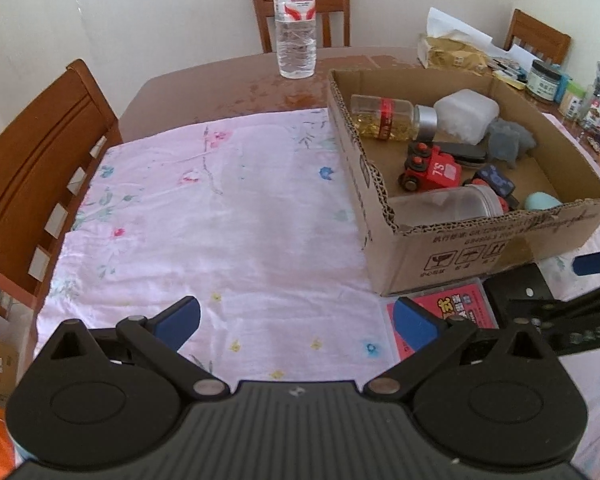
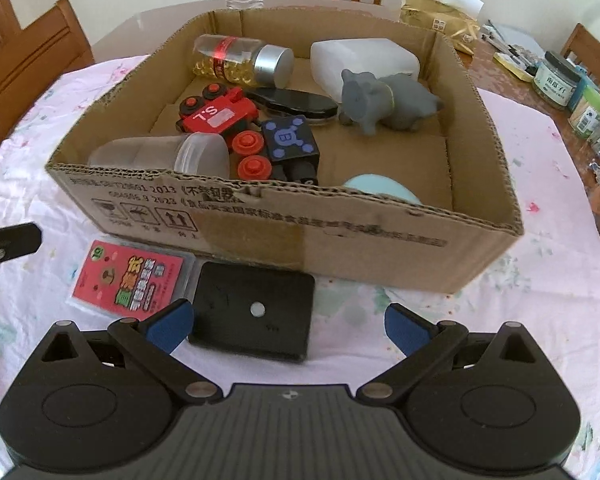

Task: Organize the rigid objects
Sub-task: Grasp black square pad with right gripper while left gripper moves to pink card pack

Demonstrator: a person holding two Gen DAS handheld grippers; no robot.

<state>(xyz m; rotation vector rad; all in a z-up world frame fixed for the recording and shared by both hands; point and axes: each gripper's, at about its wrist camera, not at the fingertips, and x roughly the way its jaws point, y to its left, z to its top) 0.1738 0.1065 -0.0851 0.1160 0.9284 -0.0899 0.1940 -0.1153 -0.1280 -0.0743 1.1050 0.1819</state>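
Two grippers sit low in their views, and both are open wide with nothing between the blue pads. The left gripper (image 1: pixel 298 326) hangs over the pink cloth (image 1: pixel 220 220), which is bare and roomy across the middle and left of that frame. The right gripper (image 2: pixel 288 326) is near one black square block (image 2: pixel 252 316), which lies flat on the cloth just past its left pad. One red card pack (image 2: pixel 130 280) lies touching the block's left side, at the lower left of the right wrist view.

Both flat things sit just in front of the near wall of the cardboard box (image 2: pixel 340 256). The cloth at the lower right of that view is bare.

Inside the box I count one clear jar (image 2: pixel 168 152) lying down, one red toy train (image 2: pixel 220 114), one black cube with blue dots (image 2: pixel 290 140), one pale blue round thing (image 2: pixel 380 190), one black flat case (image 2: pixel 296 102), one grey elephant (image 2: pixel 384 98), one pill bottle (image 2: pixel 240 58) and one white tub (image 2: pixel 360 58).

One water bottle (image 1: pixel 295 24) stands on the bare table at the top of the left wrist view.
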